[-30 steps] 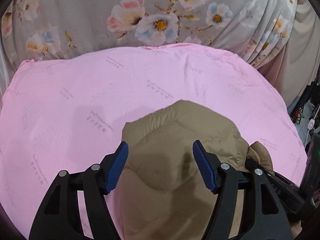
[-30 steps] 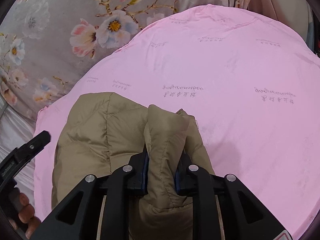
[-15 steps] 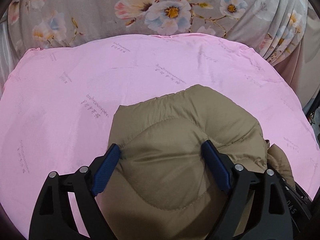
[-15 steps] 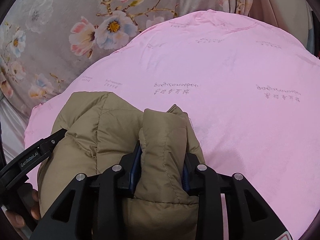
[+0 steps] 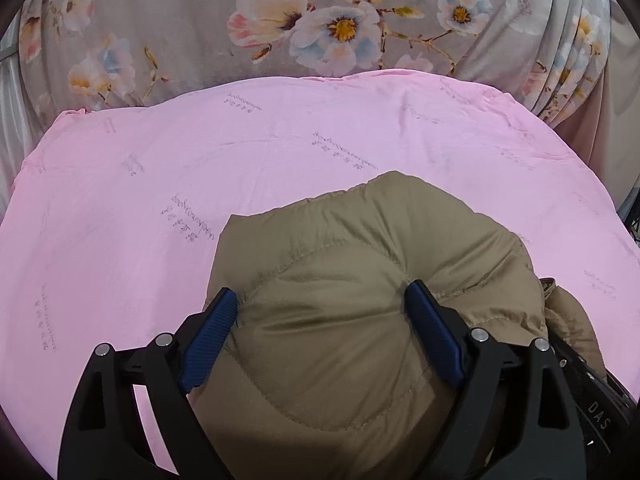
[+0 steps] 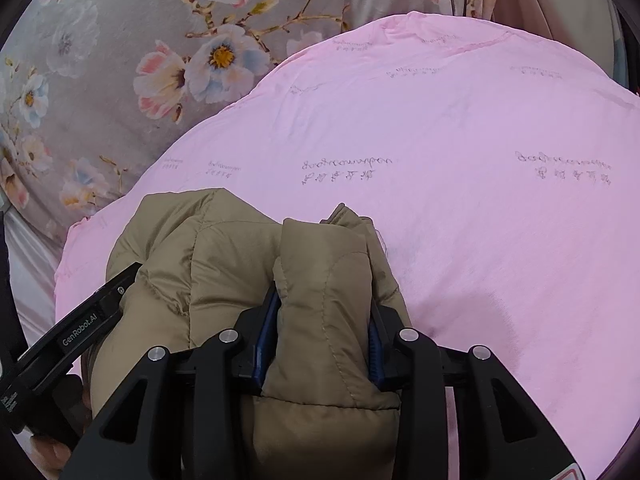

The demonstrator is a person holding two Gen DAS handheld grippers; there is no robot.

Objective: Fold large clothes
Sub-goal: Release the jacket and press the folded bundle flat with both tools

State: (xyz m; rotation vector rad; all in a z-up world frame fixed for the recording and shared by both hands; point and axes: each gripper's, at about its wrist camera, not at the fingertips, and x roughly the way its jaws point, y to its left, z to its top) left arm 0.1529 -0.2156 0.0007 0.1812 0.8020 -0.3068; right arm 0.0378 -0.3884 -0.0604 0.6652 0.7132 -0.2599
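Note:
A tan quilted puffer jacket [image 5: 360,264] lies bunched on a pink sheet [image 5: 160,184]. My left gripper [image 5: 324,300] has its blue-padded jaws wide apart, pressed into a puffy bulge of the jacket on both sides. My right gripper [image 6: 322,304] is shut on a thick fold of the same jacket [image 6: 224,248] and holds it near the sheet. The left gripper's body [image 6: 80,328] shows at the left of the right wrist view, against the jacket. The lower jacket is hidden under the grippers.
The pink sheet [image 6: 460,200] with faint printed script covers the work surface. A grey floral cloth [image 5: 320,24] hangs behind it and shows in the right wrist view [image 6: 140,60]. Dark equipment [image 5: 628,216] stands past the sheet's right edge.
My left gripper has moved forward and down so its open jaws now straddle and press the jacket's bulge. My right gripper's jaws have eased a little wider around the fold and shifted slightly left.

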